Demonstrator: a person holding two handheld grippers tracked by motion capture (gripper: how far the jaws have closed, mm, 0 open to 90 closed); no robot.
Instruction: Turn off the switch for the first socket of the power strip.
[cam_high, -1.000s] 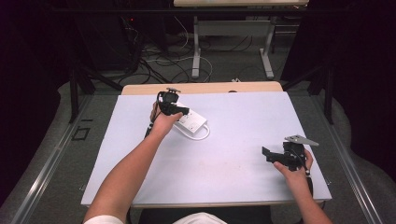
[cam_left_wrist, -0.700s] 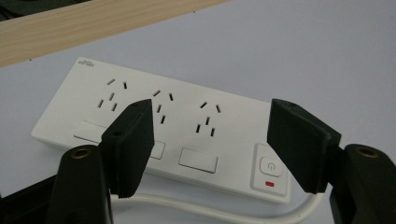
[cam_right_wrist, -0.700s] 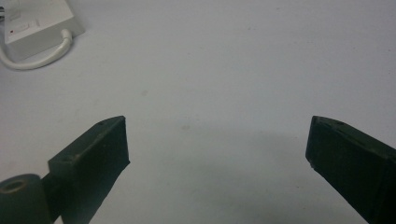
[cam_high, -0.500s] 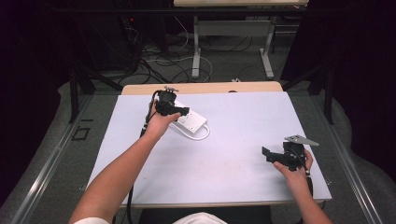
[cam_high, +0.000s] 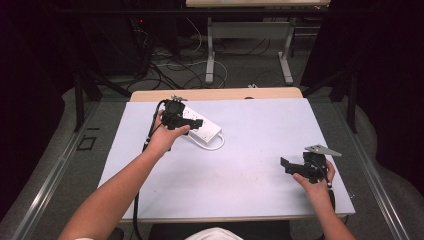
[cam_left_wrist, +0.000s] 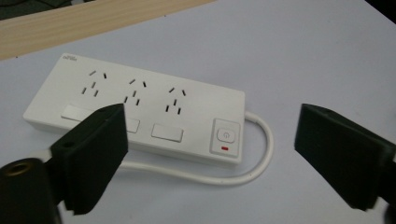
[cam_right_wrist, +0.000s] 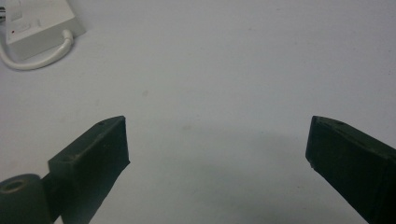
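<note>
The left hand-held gripper (cam_left_wrist: 210, 154), jaws just opening and empty, hovers over the white rectangular plastic power strip (cam_left_wrist: 140, 109) near the bench's (cam_high: 250, 175) far edge; the right hand-held gripper (cam_right_wrist: 217, 158) is spread near the right edge.

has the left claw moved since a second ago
Yes. The left claw has shifted slightly toward the table's far edge beside the power strip, its jaws just opening, nothing between them.

A white power strip (cam_high: 202, 126) lies flat on the pale surface (cam_high: 250, 170) at about ten o'clock, near the far edge. It has three socket groups, a switch with a small red light at one end, and its white cord (cam_left_wrist: 224, 179) looped alongside.
</note>
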